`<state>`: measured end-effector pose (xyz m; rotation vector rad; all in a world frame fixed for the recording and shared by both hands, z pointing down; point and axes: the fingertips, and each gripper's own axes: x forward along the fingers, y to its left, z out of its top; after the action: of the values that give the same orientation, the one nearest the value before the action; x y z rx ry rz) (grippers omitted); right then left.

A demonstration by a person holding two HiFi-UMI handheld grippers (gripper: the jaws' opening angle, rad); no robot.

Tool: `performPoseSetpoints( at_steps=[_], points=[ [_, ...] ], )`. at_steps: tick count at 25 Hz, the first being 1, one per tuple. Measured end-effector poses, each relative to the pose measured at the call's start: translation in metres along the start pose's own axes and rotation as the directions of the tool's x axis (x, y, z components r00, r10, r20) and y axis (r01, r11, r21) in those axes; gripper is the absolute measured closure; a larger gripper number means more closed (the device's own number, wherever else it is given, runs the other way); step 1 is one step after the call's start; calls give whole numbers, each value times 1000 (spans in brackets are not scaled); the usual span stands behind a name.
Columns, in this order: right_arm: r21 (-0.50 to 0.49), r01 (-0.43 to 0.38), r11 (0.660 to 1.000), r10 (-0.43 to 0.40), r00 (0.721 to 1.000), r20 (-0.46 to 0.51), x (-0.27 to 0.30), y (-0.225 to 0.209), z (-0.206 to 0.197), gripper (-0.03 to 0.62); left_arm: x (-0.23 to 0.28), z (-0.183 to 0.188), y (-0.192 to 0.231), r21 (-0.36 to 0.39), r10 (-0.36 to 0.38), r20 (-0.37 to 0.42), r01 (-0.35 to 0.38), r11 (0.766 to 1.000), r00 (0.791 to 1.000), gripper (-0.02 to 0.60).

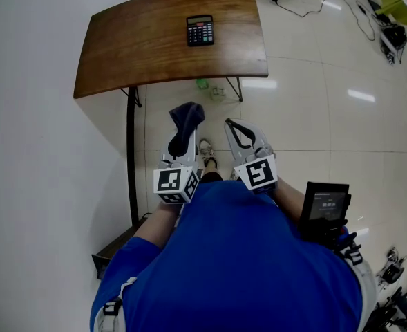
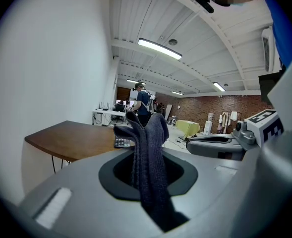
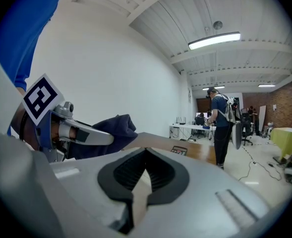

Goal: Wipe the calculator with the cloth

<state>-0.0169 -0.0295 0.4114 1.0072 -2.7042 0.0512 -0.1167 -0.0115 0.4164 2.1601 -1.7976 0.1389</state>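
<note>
A black calculator (image 1: 200,30) lies on the far middle of a curved wooden table (image 1: 141,40), well ahead of both grippers. My left gripper (image 1: 180,138) is held low over the floor, short of the table, shut on a dark blue cloth (image 1: 186,120) that stands up out of its jaws. In the left gripper view the cloth (image 2: 149,152) fills the gap, with the calculator (image 2: 122,142) far behind it. My right gripper (image 1: 229,124) hangs beside it, shut and empty. In the right gripper view its pads meet at the tip, and the calculator (image 3: 179,149) shows beyond.
A white wall runs along the left. Small green things (image 1: 203,84) sit on the floor under the table's near edge. A dark box (image 1: 113,251) stands on the floor at lower left. Cables (image 1: 307,9) trail across the tiles. A person (image 3: 220,125) stands far off by desks.
</note>
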Motion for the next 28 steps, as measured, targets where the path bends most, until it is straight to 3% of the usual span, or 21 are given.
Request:
performPoseSetpoints(
  at_steps=[7,13,28],
  points=[
    [-18,29,999,-29,999,-23,1,-13,-11,591,15,-11,-5,-17,-28,14,29,999,1000,517],
    [-26,70,997,-71,997,-23,11,-27,8,591,29,13,-1,-7,-72,23,72,997,997,516],
    [-10,166,986,-166,984,-63,22,-58,18,591,60,28,-1,-22,-146,-10,146,989,989,516]
  ],
)
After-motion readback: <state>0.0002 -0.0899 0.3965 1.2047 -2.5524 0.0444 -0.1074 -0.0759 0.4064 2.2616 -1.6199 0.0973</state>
